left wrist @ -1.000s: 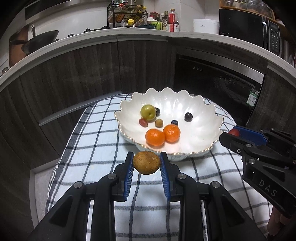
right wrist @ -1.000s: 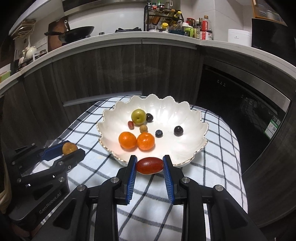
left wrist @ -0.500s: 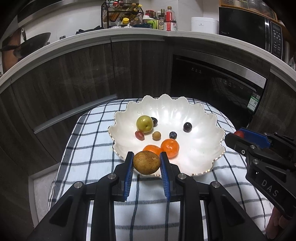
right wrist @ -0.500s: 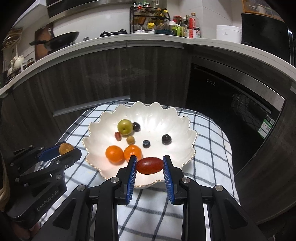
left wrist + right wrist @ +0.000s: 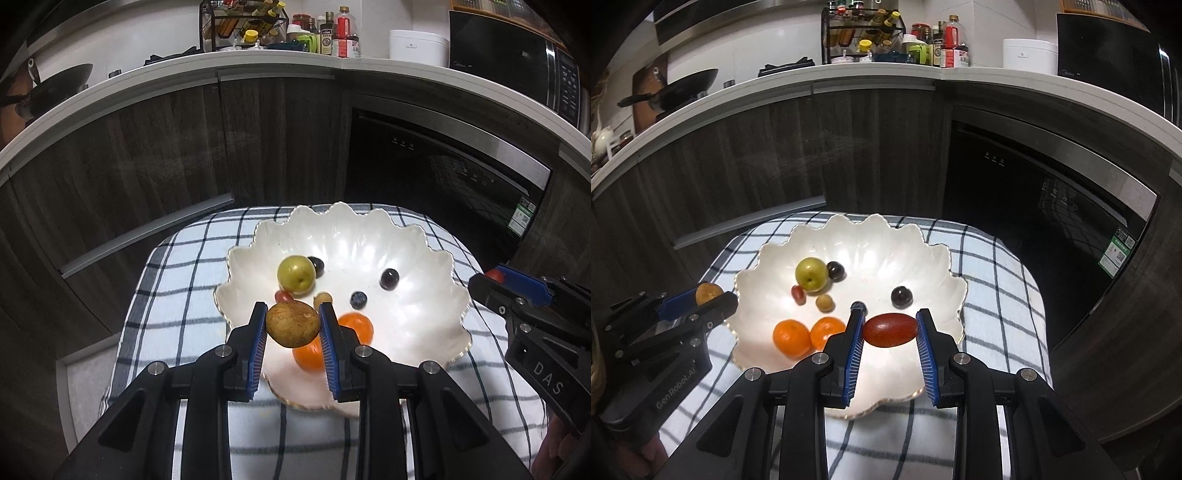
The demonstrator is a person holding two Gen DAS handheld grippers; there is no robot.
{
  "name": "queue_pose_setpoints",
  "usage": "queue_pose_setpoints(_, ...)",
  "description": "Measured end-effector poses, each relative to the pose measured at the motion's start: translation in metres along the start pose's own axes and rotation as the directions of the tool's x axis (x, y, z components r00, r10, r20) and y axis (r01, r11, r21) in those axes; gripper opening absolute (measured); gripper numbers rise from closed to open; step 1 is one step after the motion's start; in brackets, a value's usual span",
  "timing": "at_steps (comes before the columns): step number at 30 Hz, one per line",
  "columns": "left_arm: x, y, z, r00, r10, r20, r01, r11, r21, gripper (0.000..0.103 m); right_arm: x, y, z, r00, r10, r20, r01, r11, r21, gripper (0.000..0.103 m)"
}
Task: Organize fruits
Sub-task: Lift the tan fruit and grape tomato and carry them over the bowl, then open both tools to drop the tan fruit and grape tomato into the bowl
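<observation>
Mid-delivery: the left gripper (image 5: pixel 293 325) pinches a brown speckled kiwi-like fruit (image 5: pixel 293 324), the right gripper (image 5: pixel 889 329) an oval red tomato (image 5: pixel 890 329), both needing release over the scalloped white bowl (image 5: pixel 923 258) at twelve o'clock.

free: bowl's (image 5: pixel 934 258) right half bare | blocked: left half — oranges (image 5: pixel 792 336), green fruit (image 5: pixel 811 273)

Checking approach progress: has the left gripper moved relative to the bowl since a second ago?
Yes. The left gripper, shut on the brown fruit, has advanced over the near rim of the white bowl; earlier it sat short of that rim, above the checked cloth.
</observation>
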State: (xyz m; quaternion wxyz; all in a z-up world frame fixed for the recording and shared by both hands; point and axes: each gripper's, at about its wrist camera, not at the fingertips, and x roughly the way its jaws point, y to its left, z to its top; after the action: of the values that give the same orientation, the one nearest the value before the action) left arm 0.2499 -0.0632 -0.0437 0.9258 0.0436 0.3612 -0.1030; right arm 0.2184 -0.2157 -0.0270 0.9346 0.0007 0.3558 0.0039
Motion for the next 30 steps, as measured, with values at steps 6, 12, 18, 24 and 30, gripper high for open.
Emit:
queue_pose_setpoints(6,0.019,0.006,0.014,1.0,-0.008,-0.01,0.008,1.0,0.002,0.028,0.016,-0.004,0.009,1.0,-0.014,-0.011,0.014,1.0,0.019,0.03)
queue_pose_setpoints(12,0.039,0.006,0.022,1.0,-0.008,-0.021,0.009,1.0,0.02,0.028,0.035,-0.008,0.013,0.999,-0.026,-0.033,0.027,0.999,0.044,0.03)
queue_pose_setpoints(18,0.059,0.01,0.025,0.999,-0.014,-0.048,0.014,1.0,0.008,0.029,0.052,-0.014,0.015,0.997,-0.042,-0.059,0.045,0.997,0.055,0.03)
queue_pose_setpoints(24,0.073,0.013,0.024,0.997,-0.018,-0.078,0.018,1.0,0.008,0.029,0.067,-0.012,0.016,0.995,-0.046,-0.087,0.051,0.997,0.056,0.03)
queue_pose_setpoints(30,0.076,0.016,0.022,0.997,-0.009,-0.081,0.009,1.0,0.005,0.043,0.071,-0.007,0.015,0.994,-0.05,-0.096,0.055,0.997,0.047,0.031)
